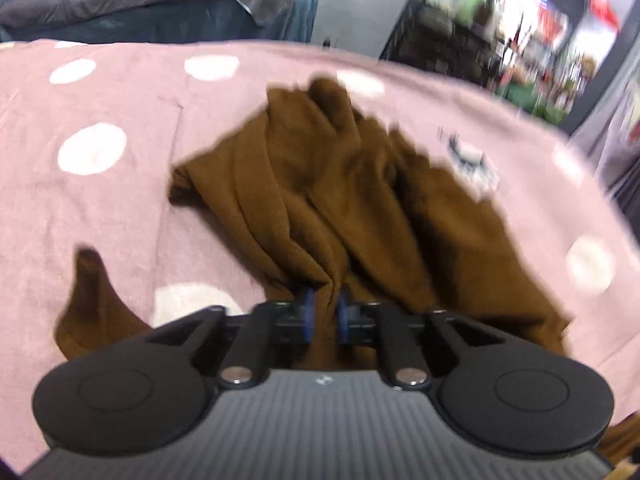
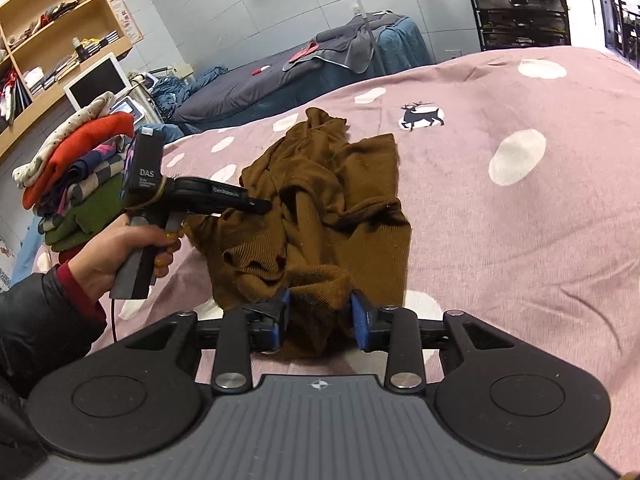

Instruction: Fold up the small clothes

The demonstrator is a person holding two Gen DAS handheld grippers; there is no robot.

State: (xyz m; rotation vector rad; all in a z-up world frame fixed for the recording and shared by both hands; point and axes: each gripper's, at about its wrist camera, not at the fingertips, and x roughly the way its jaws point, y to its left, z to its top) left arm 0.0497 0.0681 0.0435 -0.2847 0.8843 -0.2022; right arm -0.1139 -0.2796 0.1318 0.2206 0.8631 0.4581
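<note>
A crumpled brown garment [image 2: 320,208] lies on the pink spotted bedspread [image 2: 500,240]. It also shows in the left wrist view [image 1: 340,200], blurred. My left gripper [image 1: 325,312] is shut on a bunched fold of the brown garment; in the right wrist view it [image 2: 260,204] reaches in from the left, held by a hand. My right gripper [image 2: 320,316] has its blue pads [image 2: 362,320] around a thick bunch of the garment's near edge, jaws a hand's width apart, pressing the cloth on both sides.
A stack of folded clothes [image 2: 76,176] stands at the bed's left edge behind the left gripper. A deer print [image 2: 422,114] marks the bedspread beyond the garment. A second bed with grey covers [image 2: 300,68], wooden shelves [image 2: 48,32] and a black rack [image 2: 520,12] stand behind.
</note>
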